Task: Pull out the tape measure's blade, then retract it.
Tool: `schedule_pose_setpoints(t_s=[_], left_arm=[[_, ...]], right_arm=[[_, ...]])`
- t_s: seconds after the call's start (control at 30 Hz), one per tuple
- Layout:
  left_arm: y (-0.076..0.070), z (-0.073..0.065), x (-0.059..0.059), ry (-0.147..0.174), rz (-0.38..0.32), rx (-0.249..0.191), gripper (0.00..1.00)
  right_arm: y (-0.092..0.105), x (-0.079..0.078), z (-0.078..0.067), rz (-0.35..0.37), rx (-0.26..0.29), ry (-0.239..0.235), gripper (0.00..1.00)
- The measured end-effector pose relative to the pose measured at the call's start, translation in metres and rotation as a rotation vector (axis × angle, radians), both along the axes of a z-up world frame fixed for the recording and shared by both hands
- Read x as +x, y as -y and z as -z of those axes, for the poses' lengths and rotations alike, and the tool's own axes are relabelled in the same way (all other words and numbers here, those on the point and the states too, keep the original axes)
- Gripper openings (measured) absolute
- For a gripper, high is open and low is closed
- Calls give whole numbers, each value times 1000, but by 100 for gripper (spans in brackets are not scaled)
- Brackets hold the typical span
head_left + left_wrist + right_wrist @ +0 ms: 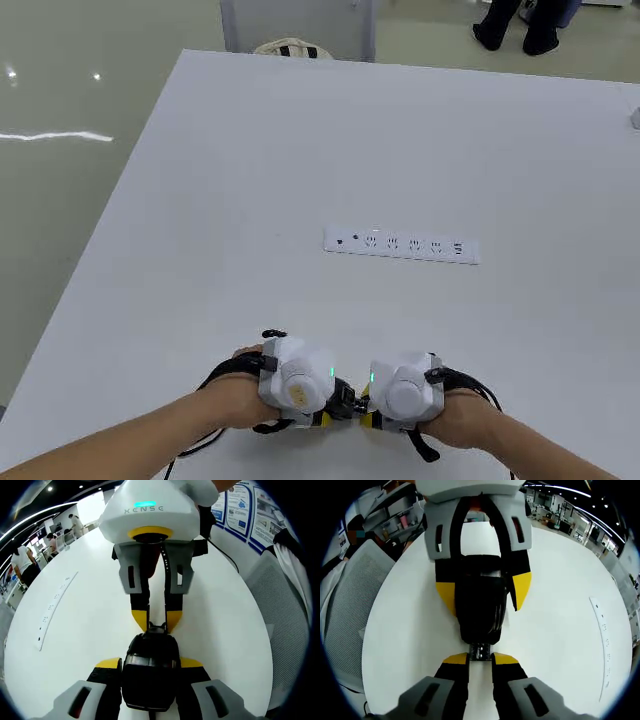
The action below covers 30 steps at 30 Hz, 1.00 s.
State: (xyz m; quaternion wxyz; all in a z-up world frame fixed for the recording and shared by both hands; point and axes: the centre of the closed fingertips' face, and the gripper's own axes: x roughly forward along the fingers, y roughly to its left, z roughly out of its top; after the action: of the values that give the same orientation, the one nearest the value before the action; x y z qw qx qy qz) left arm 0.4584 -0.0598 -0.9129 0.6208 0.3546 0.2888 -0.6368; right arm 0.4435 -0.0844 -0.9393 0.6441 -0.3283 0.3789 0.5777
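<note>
A: Where does the tape measure sit?

B: Low over the white table, near its close edge, caught between the two grippers. The left gripper pinches the black case across its flanks. The right gripper has its yellow-tipped tongs pressed together on the small hook at the blade's end.

A: Is the blade out?

B: Hardly at all, I judge. The hook lies right at the case mouth, and the two grippers stand nose to nose.

A: How should the pull go?

B: Hold the case steady and draw the hook straight away from the mouth, level with the tabletop. A sideways pull would likely kink the thin blade. The hook is a tiny metal tab, so the grip there looks slender, and a jerk may slip it free. For the return, I would ease it back under tension instead of letting the spring snap it.

A: And the materials?

B: The case is a rounded, glossy black block, probably hard plastic, so it looks slick under the pads. The tabletop is smooth and matte. A flat white power strip lies well apart, farther up the table.
</note>
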Motion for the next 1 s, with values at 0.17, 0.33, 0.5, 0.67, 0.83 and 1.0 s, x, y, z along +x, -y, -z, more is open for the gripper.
schedule_pose_setpoints(t_s=[0.17,0.33,0.5,0.67,0.83,1.0], left_arm=[[0,0,0,0,-3,-1,39],[0,0,0,10,5,-3,38],[0,-1,0,27,15,2,37],[0,0,0,29,21,10,37],[-1,0,0,31,22,13,37],[-1,-1,0,33,22,17,37]], right_arm=[[0,0,1,-5,-4,0,17],[0,0,1,-18,1,3,16],[0,-1,0,-40,13,11,15],[1,-2,-1,-52,20,23,15],[1,-2,0,-57,23,31,14],[3,-2,-1,-62,22,33,14]])
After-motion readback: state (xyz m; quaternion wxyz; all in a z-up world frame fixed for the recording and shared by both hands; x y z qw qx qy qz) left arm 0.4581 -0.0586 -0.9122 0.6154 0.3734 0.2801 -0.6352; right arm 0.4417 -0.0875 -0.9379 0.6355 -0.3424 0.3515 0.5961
